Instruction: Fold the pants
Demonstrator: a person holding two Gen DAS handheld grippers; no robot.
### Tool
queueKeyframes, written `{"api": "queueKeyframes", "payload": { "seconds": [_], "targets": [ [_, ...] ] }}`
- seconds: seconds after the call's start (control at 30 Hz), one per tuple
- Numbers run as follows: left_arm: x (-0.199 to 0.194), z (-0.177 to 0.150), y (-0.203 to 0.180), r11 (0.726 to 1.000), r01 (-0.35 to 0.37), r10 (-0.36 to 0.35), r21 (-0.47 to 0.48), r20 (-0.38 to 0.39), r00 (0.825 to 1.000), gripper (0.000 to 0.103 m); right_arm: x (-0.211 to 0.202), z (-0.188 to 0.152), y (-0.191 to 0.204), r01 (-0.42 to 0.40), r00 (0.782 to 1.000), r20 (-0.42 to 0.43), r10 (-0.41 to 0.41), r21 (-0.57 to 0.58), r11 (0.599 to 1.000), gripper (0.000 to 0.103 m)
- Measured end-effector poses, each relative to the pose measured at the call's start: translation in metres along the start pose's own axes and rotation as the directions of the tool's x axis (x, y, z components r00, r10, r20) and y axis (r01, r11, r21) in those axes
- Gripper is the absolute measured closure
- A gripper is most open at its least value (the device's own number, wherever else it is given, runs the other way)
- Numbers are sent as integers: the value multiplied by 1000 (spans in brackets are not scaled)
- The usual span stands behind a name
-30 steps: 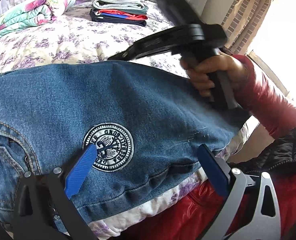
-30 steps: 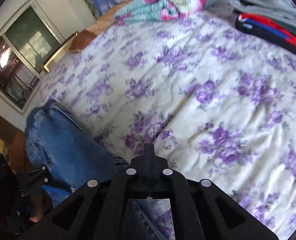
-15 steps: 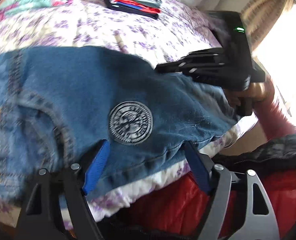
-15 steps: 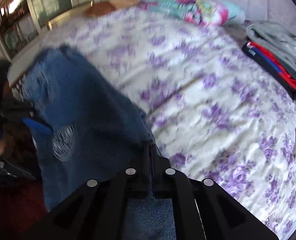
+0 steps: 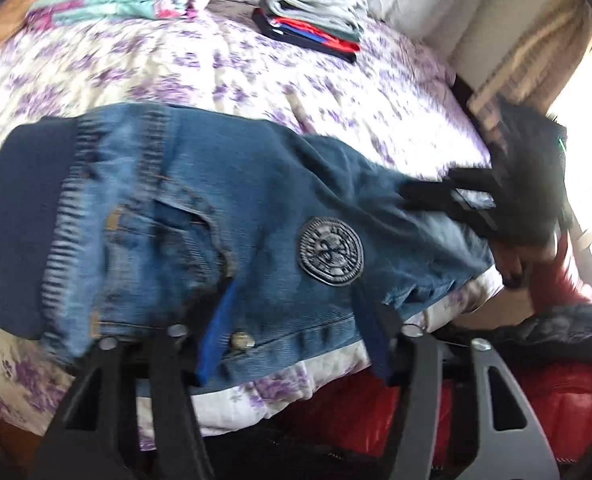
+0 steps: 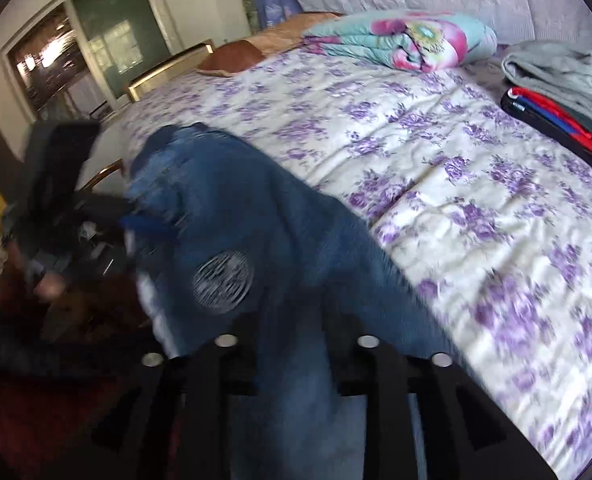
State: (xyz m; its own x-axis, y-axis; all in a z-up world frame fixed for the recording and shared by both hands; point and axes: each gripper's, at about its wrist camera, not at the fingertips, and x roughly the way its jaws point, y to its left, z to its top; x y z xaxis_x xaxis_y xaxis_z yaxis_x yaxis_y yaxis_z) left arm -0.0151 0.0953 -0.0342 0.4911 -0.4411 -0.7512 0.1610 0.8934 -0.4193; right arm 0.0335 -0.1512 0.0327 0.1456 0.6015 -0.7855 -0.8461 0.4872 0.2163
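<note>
left wrist view now takes in far more of the jeans [image 5: 224, 216] than a second ago: the dark ribbed waistband [image 5: 20, 232] and a front pocket [image 5: 176, 220] have come into sight on the left, and the round patch [image 5: 331, 251] has slid from low centre to the right of the fingers. the left gripper [image 5: 292, 340] has just been closing; its blue pads stand a moderate gap apart with the denim hem and a metal button [image 5: 243, 340] between them, and blur hides whether they press the cloth, so i cannot tell if it grips. the right gripper [image 5: 448, 196] has moved to the far right end of the jeans, with its fingers over the cloth there.

right wrist view, a second ago, had its fingers pinched together over bare bedspread; now the jaws have just been opening, they stand apart, and denim runs between them without clear pad contact, so it reads as released.

the jeans lie across the near edge of the bed [image 6: 476, 208], the hem just at the drop. beyond them the flowered bedspread is open up to a folded quilt [image 6: 408, 42] and a stack of folded clothes [image 6: 564, 100], both well apart from the jeans. a red coat [image 5: 536, 412] sits below the edge.
</note>
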Motion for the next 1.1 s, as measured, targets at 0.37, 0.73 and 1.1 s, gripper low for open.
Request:
{"api": "queueKeyframes", "payload": {
  "seconds": [0.37, 0.73, 1.1],
  "targets": [
    [-11, 3, -16, 994, -72, 64, 86, 91, 994, 30, -73, -92, -5, 28, 989, 133, -57, 210, 977, 33],
    [41, 19, -75, 985, -38, 19, 167, 113, 993, 8, -212, -306, -121, -182, 934, 252, -253, 945, 272, 32],
    [-47, -7, -2, 988, -102, 135, -118, 321, 938, 5, -206, -326, -134, -151, 823, 296, -485, 937, 315, 67]
  ]
}}
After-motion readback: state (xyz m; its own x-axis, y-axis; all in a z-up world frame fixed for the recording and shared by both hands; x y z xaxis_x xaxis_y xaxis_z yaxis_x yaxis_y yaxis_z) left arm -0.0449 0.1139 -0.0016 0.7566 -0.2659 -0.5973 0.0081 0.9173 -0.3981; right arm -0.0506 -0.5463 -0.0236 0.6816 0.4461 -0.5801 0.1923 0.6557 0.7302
